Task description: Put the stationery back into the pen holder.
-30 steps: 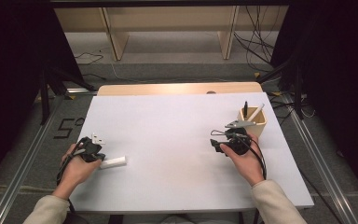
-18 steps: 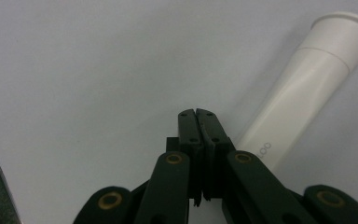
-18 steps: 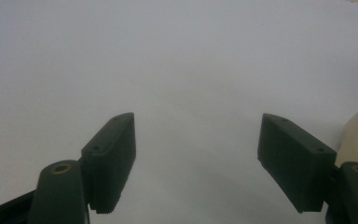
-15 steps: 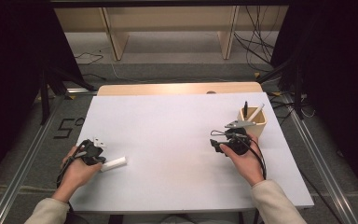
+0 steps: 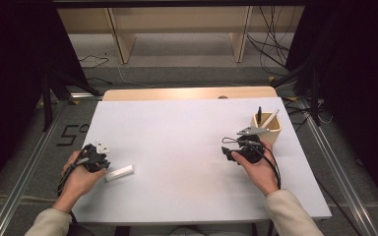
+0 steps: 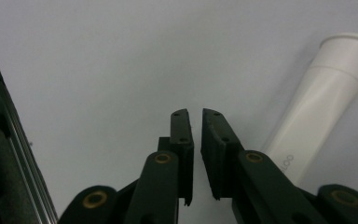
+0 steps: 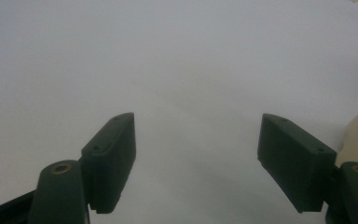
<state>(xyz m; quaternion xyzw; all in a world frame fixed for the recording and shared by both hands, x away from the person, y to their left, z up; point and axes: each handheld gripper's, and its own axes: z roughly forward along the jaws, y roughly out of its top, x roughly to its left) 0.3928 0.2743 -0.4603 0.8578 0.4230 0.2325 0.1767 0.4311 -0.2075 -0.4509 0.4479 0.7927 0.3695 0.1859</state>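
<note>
Resting low over the white table (image 5: 187,147), the left gripper (image 6: 196,116) has its black jaws just parting, a narrow gap between them with nothing in it. A white plastic tube-shaped marker (image 6: 321,107) lies flat just beside its right jaw, apart from the pads. The right gripper (image 7: 196,140) stands with jaws spread wide and empty, a light wooden pen holder (image 5: 267,129) just beyond it.

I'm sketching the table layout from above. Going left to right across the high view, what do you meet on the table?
Left gripper → white tube lying flat → right gripper → wooden pen holder with pens standing in it.
</note>
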